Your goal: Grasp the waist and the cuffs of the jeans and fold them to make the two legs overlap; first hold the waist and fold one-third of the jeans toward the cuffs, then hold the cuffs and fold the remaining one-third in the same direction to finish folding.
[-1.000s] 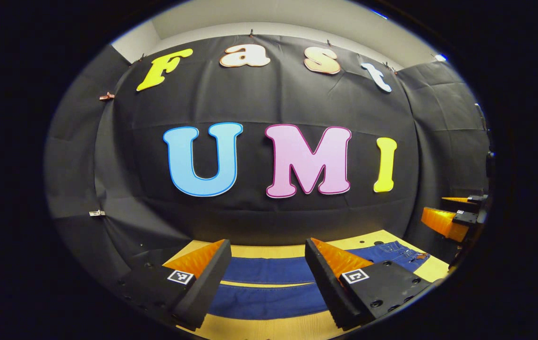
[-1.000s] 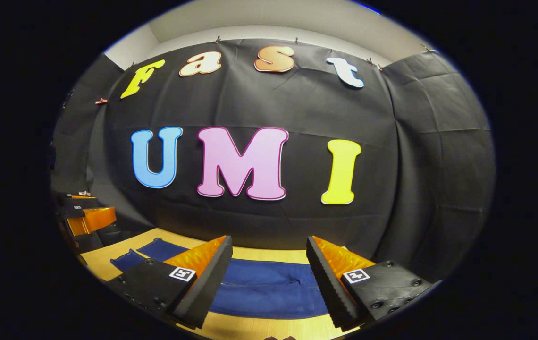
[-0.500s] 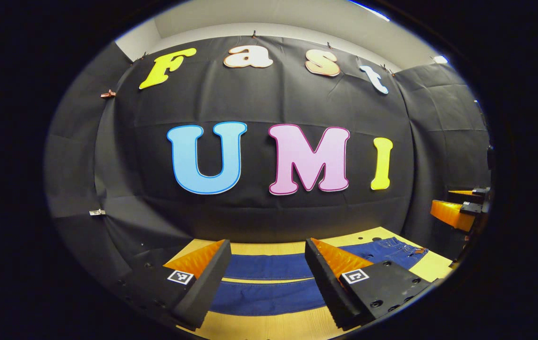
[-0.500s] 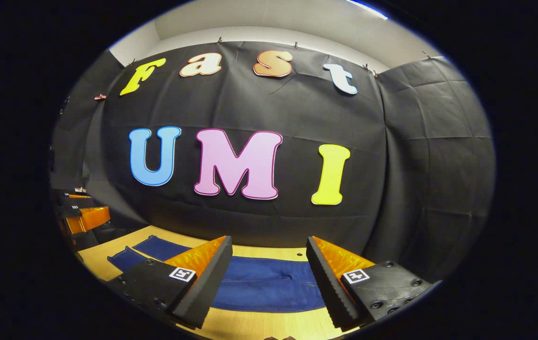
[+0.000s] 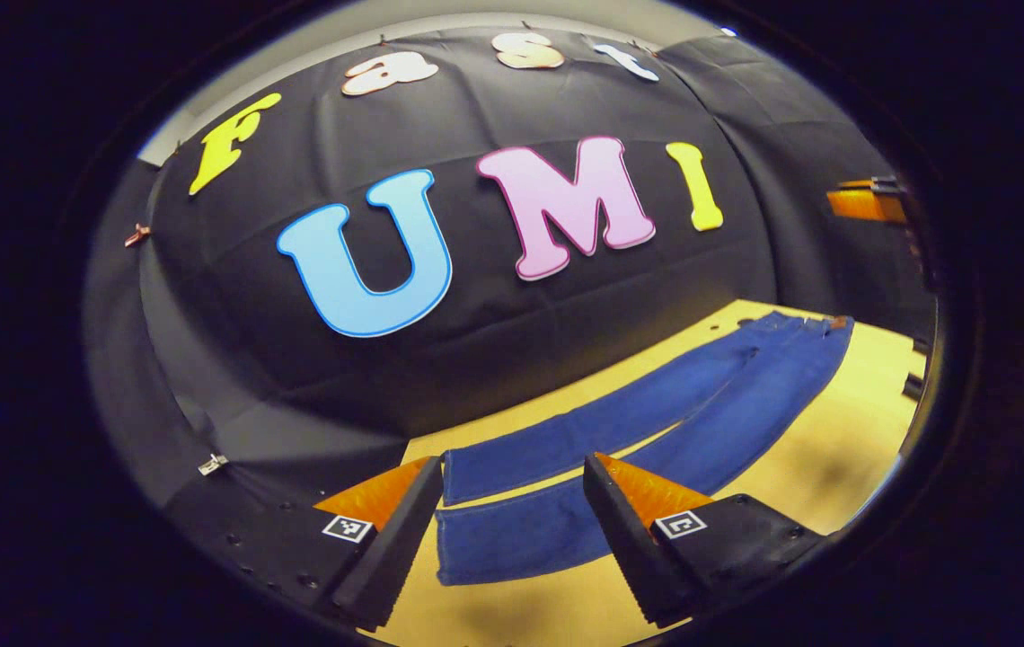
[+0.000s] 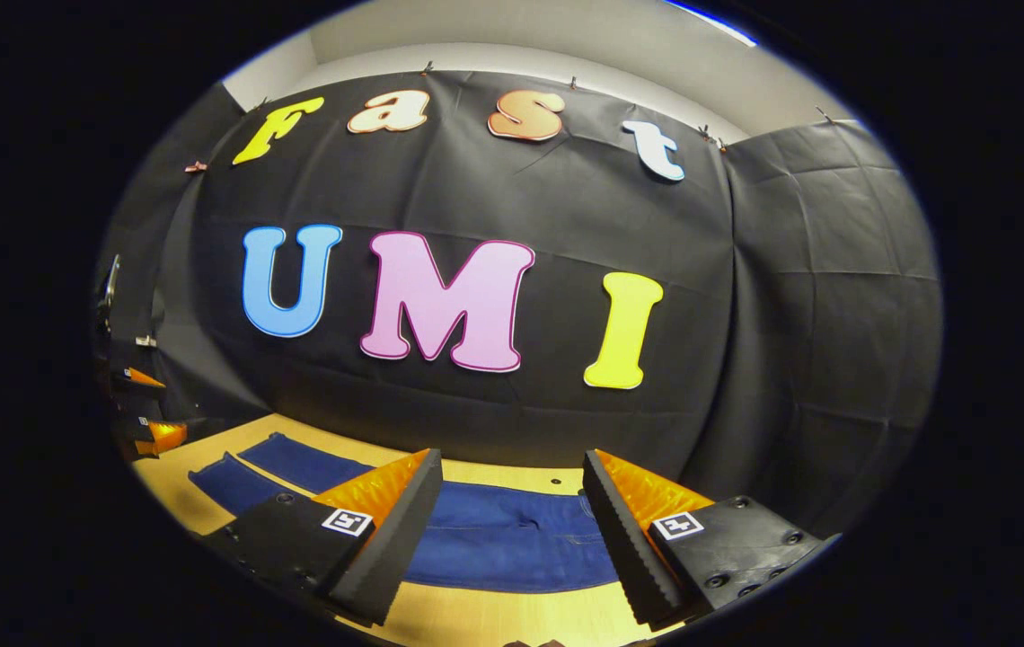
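Jeans [image 5: 656, 422] lie flat, unfolded on wood table [image 5: 835, 449], running from bottom centre to right of left gripper view, legs side by side w/ a gap. Left gripper [image 5: 507, 512] jaws apart over cuffs [image 5: 449, 517]; right gripper [image 6: 507, 517] jaws apart over waist [image 6: 512, 539], bottom centre. Pinch the near cuff & near waist edge together, then carry both over the far leg in sync.

The left gripper [image 5: 512, 530] now tilts and sits higher over the cuffs [image 5: 458, 512], so the whole jeans [image 5: 656, 422] show, stretching to the waist [image 5: 813, 325]. In the right gripper view, the left gripper [image 6: 144, 409] sits farther off, lower at the edge.
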